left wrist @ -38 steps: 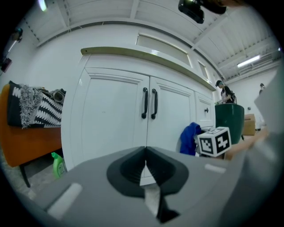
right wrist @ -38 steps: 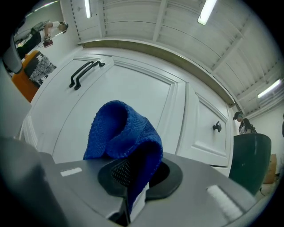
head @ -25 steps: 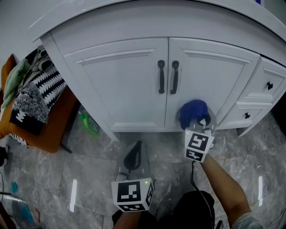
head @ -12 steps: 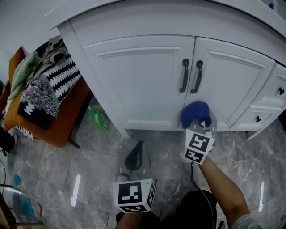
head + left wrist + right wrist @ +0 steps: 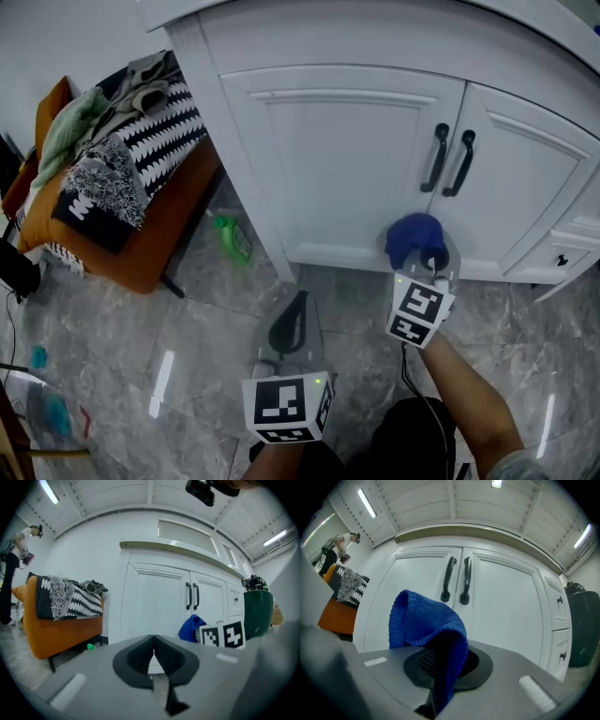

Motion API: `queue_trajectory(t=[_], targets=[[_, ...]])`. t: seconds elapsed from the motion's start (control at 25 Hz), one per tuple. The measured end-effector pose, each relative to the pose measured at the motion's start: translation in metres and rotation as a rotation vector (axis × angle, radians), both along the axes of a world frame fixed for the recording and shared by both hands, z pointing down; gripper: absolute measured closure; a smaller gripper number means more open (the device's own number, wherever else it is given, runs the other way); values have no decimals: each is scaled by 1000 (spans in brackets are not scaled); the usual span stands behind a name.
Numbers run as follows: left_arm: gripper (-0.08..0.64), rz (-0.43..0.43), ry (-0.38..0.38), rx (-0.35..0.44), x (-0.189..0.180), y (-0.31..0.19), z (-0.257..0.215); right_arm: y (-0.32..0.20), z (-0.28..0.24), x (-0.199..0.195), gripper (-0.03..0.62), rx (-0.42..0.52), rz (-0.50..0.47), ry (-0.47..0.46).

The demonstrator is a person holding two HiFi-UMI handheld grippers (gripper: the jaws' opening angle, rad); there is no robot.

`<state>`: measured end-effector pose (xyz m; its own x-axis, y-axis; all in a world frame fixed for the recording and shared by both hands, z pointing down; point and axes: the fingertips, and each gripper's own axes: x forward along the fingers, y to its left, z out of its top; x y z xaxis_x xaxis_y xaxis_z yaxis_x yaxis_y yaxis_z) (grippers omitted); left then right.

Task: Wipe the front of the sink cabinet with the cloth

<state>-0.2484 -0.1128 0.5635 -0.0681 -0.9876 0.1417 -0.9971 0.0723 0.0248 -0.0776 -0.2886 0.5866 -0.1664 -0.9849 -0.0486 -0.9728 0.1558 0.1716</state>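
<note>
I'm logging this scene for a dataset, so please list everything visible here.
sink cabinet: one, white, top of head view
door handles: two, black, where the doors meet
drawer knobs: two, black, cabinet's right
floor: grey marble
cloth: one, blue, in the right gripper
bottle: one, green, on floor by cabinet's left corner
seat: one, orange, left of cabinet
fabrics: pile, black-and-white and green, on the seat
bin: one, dark green, right of cabinet
bystander: one, far left background
left gripper: one, grey, shut, empty, above floor
right gripper: one, grey, shut on cloth
forearm: one, behind right gripper
</note>
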Motion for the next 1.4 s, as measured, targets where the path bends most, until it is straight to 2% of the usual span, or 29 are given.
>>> queue_trajectory(t=[0.2,0.36,0.52,0.88,1.08,1.28,1.4], targets=[[549,-35,2,19,-18,10,-5,1,-1,-38,569,-17,-30,-30],[549,-61,5,15,-33,18,-3,3,4,-76,568,-37,-93,3],[549,-80,2,12,-46,25,-4,5,4,-103,568,-30,-115,-10],[549,-111,2,-7,-71,31,4,15,9,-179,568,-40,-268,30],[549,-116,-9,-11,-78,32,5,20,33,-218,566,-115,-388,100],[549,-123,-25,1,-81,32,2,19,79,-224,566,-268,-372,101],[549,-118,-21,1,-78,29,2,17,94,-213,566,-320,-333,77]])
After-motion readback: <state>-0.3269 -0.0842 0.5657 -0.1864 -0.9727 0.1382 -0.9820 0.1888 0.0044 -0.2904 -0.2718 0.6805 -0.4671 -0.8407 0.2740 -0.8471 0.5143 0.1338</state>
